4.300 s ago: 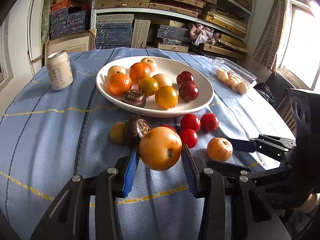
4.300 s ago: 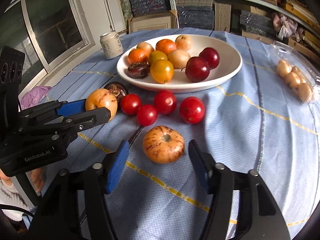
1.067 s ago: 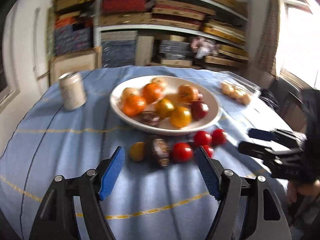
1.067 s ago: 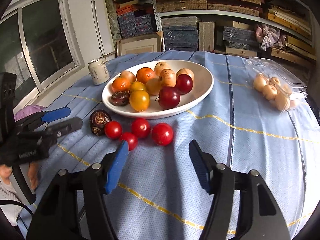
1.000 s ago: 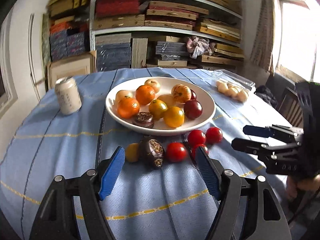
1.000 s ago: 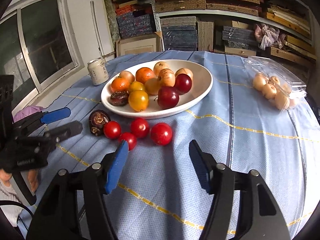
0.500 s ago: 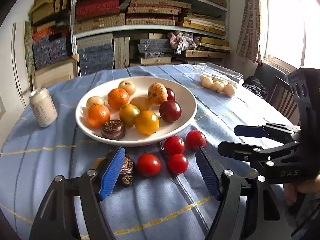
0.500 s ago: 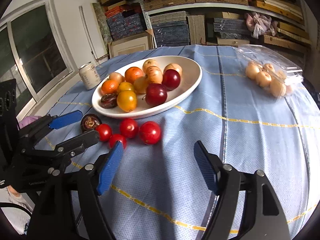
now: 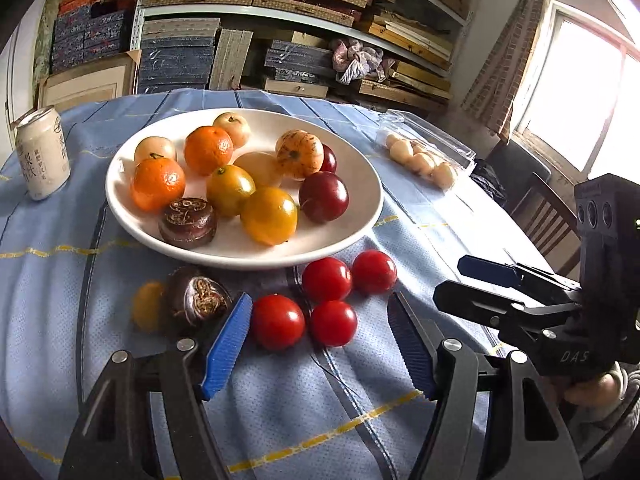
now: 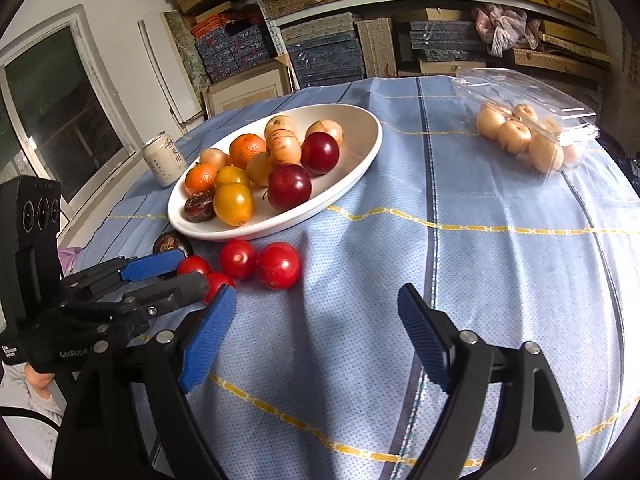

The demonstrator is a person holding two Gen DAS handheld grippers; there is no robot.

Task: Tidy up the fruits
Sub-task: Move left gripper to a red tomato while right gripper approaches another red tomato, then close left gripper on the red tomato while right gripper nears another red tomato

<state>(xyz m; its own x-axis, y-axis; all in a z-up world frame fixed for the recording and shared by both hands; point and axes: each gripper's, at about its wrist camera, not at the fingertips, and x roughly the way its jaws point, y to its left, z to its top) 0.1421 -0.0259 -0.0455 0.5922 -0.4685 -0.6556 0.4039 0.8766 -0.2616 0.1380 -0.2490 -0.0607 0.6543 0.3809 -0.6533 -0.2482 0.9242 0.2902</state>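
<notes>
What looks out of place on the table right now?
Six fruits lie off the plate on the cloth: four red tomatoes, a dark brown fruit and a small yellow one. Nothing spilled or damaged.

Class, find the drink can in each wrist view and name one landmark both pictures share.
Left wrist view: the drink can stands at the far left edge, left of the white plate.
Right wrist view: the drink can is left of centre, beside the plate's far-left rim.
Shared landmark: the white plate of fruit.

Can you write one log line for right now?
left gripper: open, closing, over red tomatoes | right gripper: open, opening, empty | plate: filled
</notes>
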